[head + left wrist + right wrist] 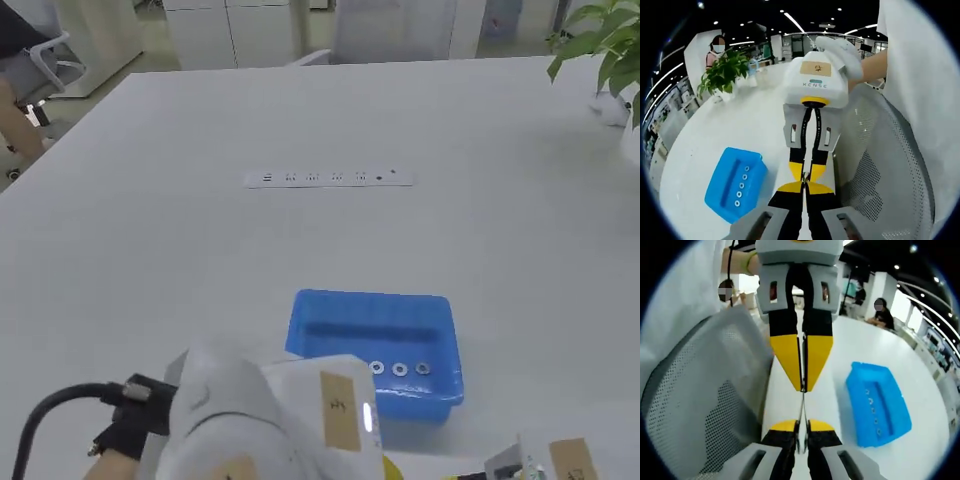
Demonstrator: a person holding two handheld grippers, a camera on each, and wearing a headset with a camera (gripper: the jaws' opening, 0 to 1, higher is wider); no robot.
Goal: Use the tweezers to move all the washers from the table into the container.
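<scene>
- Five washers (741,185) lie in a row inside the blue container (430,398), which sits by the near edge of the counter (200,250).
- My right claw (801,426) is pinched shut on the thin tweezers (801,407).
- My left claw (803,188) meets it tip to tip and is also closed on the tweezers.

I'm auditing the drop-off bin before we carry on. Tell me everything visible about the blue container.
The blue container is a shallow rectangular tray, plastic by its look, with rounded corners, a raised rim and a recessed floor. It sits flat and lidless on the white table. Five small metal washers lie in a straight row inside, near one long side, as the left gripper view shows.
</scene>
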